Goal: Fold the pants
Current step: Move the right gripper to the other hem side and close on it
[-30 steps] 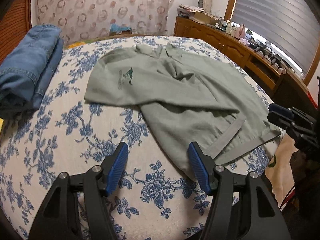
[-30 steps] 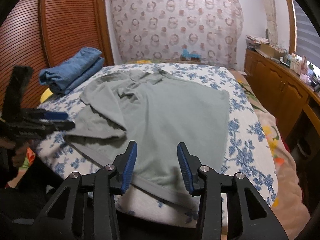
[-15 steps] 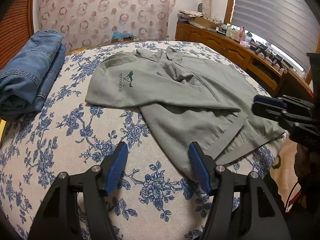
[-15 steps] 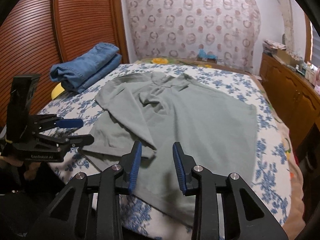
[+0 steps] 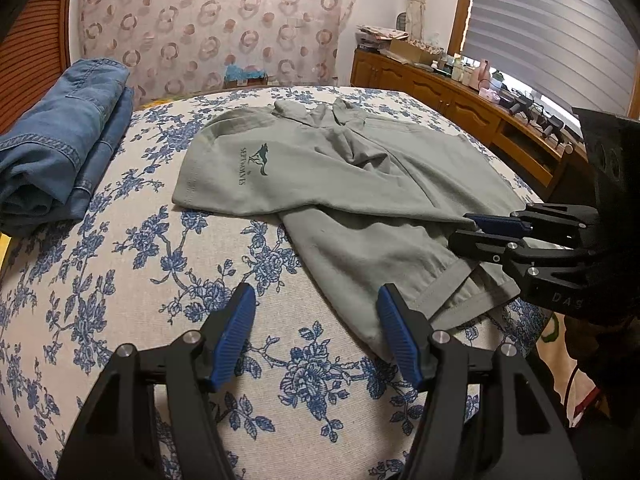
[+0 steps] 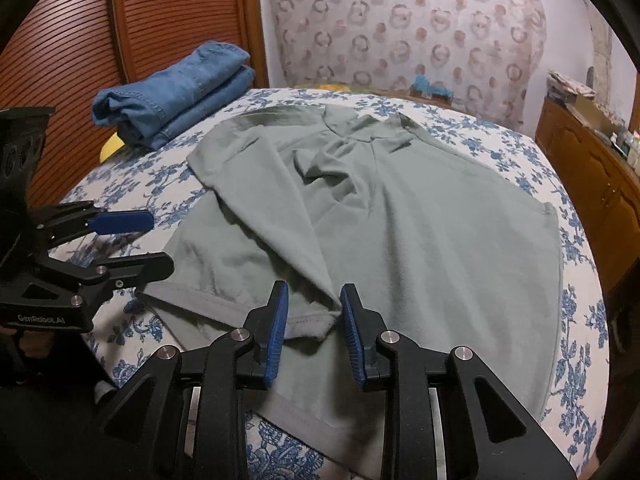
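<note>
Two tools work the bed (image 5: 120,280). At nine o'clock, folded jeans (image 5: 60,140); centre, a grey-green shirt (image 5: 320,184), no pants spread. Left tool (image 5: 316,332) hovers open. Right tool (image 6: 314,320) has advanced, jaws narrower, bracketing the sleeve cuff (image 6: 312,322) ungripped; a pinch seems next.

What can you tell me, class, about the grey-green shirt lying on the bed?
The grey-green shirt is a soft knit polo with a collar at its far end and a dark chest logo reading SEPTWOLVES. It lies on the floral bedspread, one side folded across the body, hem banded. The right gripper is open, its fingers either side of a sleeve cuff.
</note>
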`<state>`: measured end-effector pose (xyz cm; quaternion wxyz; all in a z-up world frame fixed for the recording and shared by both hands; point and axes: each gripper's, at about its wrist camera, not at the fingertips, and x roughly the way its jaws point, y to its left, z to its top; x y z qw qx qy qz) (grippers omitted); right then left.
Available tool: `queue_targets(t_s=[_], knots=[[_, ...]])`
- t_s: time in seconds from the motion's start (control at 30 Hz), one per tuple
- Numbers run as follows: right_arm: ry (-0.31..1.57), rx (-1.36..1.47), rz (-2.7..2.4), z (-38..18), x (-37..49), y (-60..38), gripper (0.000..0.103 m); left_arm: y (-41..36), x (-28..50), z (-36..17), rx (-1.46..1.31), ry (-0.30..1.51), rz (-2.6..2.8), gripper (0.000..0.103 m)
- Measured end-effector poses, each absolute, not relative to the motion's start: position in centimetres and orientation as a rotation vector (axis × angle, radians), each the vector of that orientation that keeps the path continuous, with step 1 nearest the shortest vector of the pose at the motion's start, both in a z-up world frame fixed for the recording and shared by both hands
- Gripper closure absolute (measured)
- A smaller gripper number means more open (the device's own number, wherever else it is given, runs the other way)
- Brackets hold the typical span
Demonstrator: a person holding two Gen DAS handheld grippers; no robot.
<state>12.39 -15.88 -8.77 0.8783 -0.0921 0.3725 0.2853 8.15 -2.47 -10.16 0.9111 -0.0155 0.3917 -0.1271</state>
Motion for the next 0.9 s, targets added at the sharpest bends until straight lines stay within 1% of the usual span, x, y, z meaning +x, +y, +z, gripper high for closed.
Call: queue_targets(t_s=[0.07,0.17,0.23,0.63,0.9], knots=[[0.768,-0.209,0.6,-8.7,12.2,-15.7,0.092,-2.4,8.1,-10.1,-0.037,0.808,-0.26,0.04],[0.737,-0.221,0.602,-8.2,11.7,-15.7,0.098,-2.1,8.1,-10.0,-0.054,0.813,-0.26,0.04],[0.708,-0.221,0.605,-7.6,11.4,-15.8,0.1,-1.8,7.9,-9.8,-0.078,0.807,-0.263,0.04],[0.51,-0.234,0.555,-2.9,9.1,-16.3,0.101,-1.3,7.4,-7.6,-0.095,0.734,-0.251,0.04],[0.444,-0.228,0.517,-0.6,8.1,-18.2,0.101,-1.9,7.6,-7.3,-0.091,0.738,-0.268,0.04]])
